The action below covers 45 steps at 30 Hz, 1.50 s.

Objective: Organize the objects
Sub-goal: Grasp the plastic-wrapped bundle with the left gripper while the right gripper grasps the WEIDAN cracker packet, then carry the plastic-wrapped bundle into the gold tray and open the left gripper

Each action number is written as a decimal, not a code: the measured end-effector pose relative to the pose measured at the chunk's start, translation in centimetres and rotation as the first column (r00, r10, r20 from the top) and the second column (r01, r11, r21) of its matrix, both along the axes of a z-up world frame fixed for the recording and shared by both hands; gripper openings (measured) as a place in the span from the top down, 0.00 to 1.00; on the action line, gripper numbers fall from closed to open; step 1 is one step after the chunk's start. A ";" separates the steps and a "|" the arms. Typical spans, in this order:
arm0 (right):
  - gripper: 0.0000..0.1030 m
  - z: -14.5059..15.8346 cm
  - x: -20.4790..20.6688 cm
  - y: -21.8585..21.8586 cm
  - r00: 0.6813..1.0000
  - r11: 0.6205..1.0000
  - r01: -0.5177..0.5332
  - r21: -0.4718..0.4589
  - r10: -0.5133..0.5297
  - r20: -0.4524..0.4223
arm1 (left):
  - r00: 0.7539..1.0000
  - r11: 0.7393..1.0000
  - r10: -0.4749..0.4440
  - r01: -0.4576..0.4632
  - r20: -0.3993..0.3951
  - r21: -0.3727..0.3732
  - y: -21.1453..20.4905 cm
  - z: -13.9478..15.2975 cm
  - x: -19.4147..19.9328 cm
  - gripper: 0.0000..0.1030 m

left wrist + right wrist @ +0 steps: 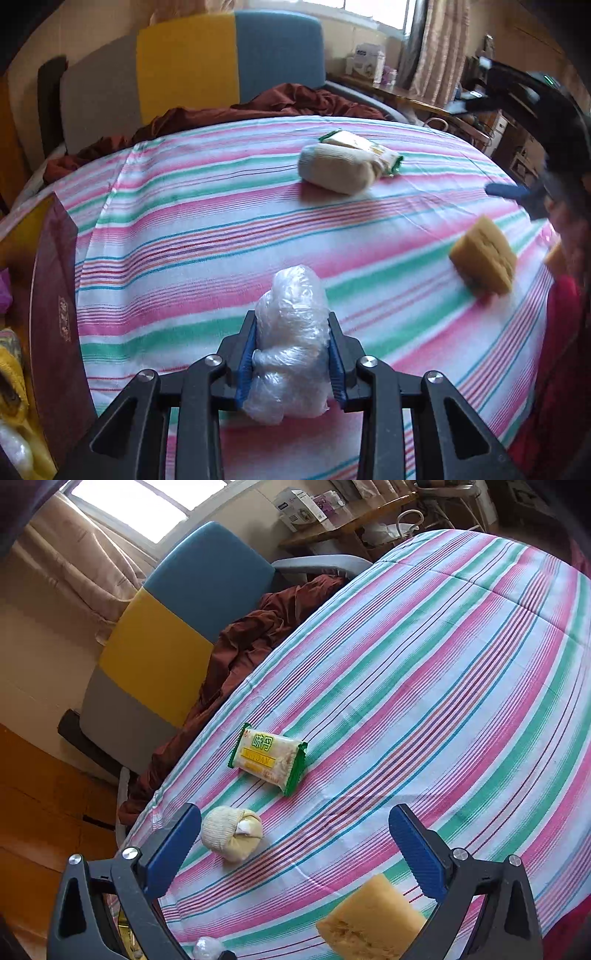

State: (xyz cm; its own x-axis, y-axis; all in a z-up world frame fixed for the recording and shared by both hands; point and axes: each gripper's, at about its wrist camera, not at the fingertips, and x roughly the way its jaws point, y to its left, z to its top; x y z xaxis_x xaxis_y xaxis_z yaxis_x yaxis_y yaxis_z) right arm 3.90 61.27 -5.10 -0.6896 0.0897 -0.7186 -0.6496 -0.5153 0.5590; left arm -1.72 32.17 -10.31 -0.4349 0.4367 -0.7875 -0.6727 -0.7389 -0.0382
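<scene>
Left gripper [291, 354] pinches the crinkly clear plastic bundle [290, 339]; right gripper [295, 845], spread, hovers above the yellow sponge block [373, 923] (lower squarely, I'd say).

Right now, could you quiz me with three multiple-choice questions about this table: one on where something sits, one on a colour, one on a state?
1. What lies beside the snack packet?
A. rolled sock
B. mug
C. book

2. What colour are the gripper pads?
A. red
B. blue
C. white

3. What is the left gripper doing?
A. hanging open
B. squeezing the sponge
C. clamping a plastic bag

Answers:
1 A, the sock lies next to the packet.
2 B, blue pads show on both grippers.
3 C, its jaws press the bag; the sponge lies free, and the right gripper is open.
</scene>
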 end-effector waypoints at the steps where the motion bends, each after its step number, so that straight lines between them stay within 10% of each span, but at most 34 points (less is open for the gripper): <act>1: 0.01 -0.1 -0.3 -0.3 1.000 1.000 -0.015 0.010 0.015 0.015 | 1.000 1.000 -0.013 0.013 -0.027 0.001 -0.1 -0.1 0.6 0.68; 15: 0.01 0.3 -9.6 -1.1 0.926 0.922 -0.312 0.231 0.240 0.292 | 0.999 0.996 -0.032 0.034 -0.019 0.086 -0.9 -0.5 0.1 0.67; 26: 0.13 -4.4 -18.1 -0.5 0.767 0.804 -0.539 0.250 0.346 0.541 | 0.999 0.993 -0.040 0.039 -0.001 0.113 -1.1 -0.7 -0.3 0.67; 27: 0.35 -5.2 -17.9 -0.1 0.757 0.815 -0.533 0.227 0.340 0.558 | 0.999 0.993 -0.040 0.040 0.001 0.114 -1.1 -0.6 -0.4 0.67; 30: 0.53 -4.9 -16.2 0.8 0.801 0.843 -0.489 0.224 0.333 0.497 | 0.999 0.992 -0.043 0.042 0.003 0.120 -1.2 -0.7 -0.4 0.67; 41: 0.53 -5.2 -8.6 -1.7 0.724 0.860 -0.504 0.086 0.365 0.586 | 0.999 0.992 -0.044 0.044 -0.002 0.115 -1.3 -0.6 -0.4 0.67; 45: 0.53 -5.1 -6.6 -4.2 0.739 0.861 -0.502 0.081 0.379 0.557 | 0.999 0.992 -0.045 0.044 0.001 0.119 -1.4 -0.5 -0.4 0.67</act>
